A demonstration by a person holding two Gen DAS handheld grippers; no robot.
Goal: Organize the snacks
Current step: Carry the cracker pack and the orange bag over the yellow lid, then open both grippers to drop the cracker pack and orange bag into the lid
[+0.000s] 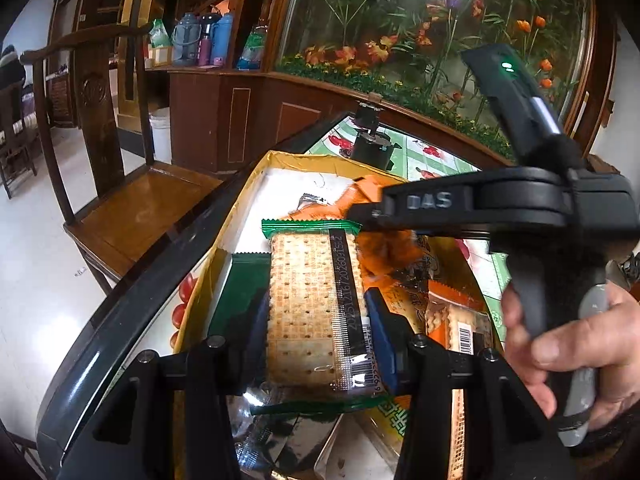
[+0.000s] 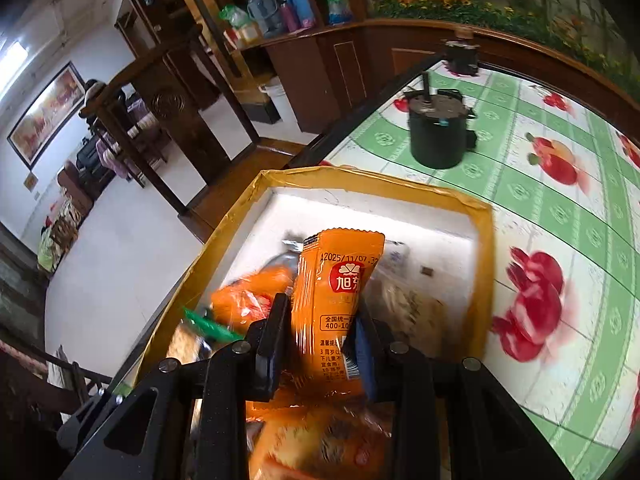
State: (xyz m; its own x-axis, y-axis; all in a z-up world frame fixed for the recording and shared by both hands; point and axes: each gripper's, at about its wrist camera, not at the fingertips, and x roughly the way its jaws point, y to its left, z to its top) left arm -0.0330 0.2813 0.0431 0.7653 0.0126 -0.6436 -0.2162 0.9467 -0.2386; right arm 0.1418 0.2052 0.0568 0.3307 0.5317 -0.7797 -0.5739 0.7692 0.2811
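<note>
My left tool (image 1: 316,320) is clamped on a green-edged cracker pack (image 1: 312,312), held over the yellow-rimmed box (image 1: 320,162) on the desk (image 2: 540,200). My right tool (image 2: 320,336) grips an orange sachet (image 2: 336,300) upright above the same box (image 2: 486,280), other snack packs lying beneath. A black pot (image 2: 438,132) stands beyond the box.

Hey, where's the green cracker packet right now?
In the left wrist view the green cracker packet sits centre frame, clamped in the left gripper above the yellow-rimmed box, with orange snack packets just beyond it.
</note>
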